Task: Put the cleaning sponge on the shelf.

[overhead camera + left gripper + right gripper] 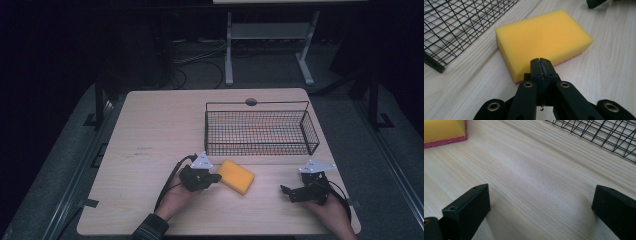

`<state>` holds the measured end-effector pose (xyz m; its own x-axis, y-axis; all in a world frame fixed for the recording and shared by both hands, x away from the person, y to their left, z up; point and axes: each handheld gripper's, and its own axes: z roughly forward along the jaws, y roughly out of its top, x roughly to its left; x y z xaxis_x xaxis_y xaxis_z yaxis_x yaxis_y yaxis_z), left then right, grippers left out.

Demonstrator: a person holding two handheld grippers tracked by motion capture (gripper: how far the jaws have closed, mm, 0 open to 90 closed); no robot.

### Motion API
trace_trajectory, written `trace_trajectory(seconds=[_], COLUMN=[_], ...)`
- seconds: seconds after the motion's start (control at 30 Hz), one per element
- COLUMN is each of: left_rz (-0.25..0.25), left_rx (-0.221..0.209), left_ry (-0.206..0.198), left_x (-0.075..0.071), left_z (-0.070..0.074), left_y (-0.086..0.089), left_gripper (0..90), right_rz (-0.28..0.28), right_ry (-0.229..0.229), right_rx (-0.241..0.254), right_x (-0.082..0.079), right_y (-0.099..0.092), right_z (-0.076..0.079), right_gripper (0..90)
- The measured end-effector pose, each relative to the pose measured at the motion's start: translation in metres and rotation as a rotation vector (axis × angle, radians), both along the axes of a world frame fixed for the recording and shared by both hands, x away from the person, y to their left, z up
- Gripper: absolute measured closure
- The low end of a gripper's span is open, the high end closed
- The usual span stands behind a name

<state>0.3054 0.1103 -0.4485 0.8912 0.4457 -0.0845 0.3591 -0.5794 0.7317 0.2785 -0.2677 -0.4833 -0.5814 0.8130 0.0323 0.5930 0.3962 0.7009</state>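
A yellow sponge [236, 176] with a thin pink underside lies flat on the wooden table [150, 135], in front of the black wire basket [260, 129]. My left gripper [216, 177] sits just left of the sponge, its tips right at the sponge's near edge. In the left gripper view its jaws are pressed together with nothing between them, the sponge [541, 40] just beyond the gripper [541, 65]. My right gripper [286, 192] rests on the table at the right, apart from the sponge. Its jaws stand wide open over bare wood [541, 202], with a corner of the sponge [444, 131] at upper left.
The wire basket [451, 27] stands at the back of the table, its mesh also at the upper right of the right gripper view [599, 132]. A round hole [251, 102] is in the table's far edge. A white desk frame [270, 35] stands on the floor beyond.
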Motion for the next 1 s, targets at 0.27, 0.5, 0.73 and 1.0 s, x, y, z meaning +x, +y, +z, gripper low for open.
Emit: trace_trajectory(seconds=[0.27, 0.5, 0.73, 1.0], left_rz=[0.02, 0.059, 0.097, 0.146], left_rx=[0.008, 0.037, 0.06, 0.074], left_ry=[-0.001, -0.006, -0.009, -0.011], left_x=[-0.005, -0.009, -0.014, -0.021], left_z=[0.005, 0.006, 0.006, 0.003], left_y=[0.013, 0.03, 0.048, 0.068], left_gripper=[73.1, 53.2, 39.3, 25.9], right_rz=[0.0, 0.0, 0.0, 0.0], right_ry=[0.0, 0.0, 0.0, 0.0], right_rx=[0.0, 0.0, 0.0, 0.0], right_x=[0.0, 0.0, 0.0, 0.0], right_y=[0.0, 0.0, 0.0, 0.0], right_z=[0.0, 0.0, 0.0, 0.0], right_gripper=[1.1, 1.1, 1.1, 1.0])
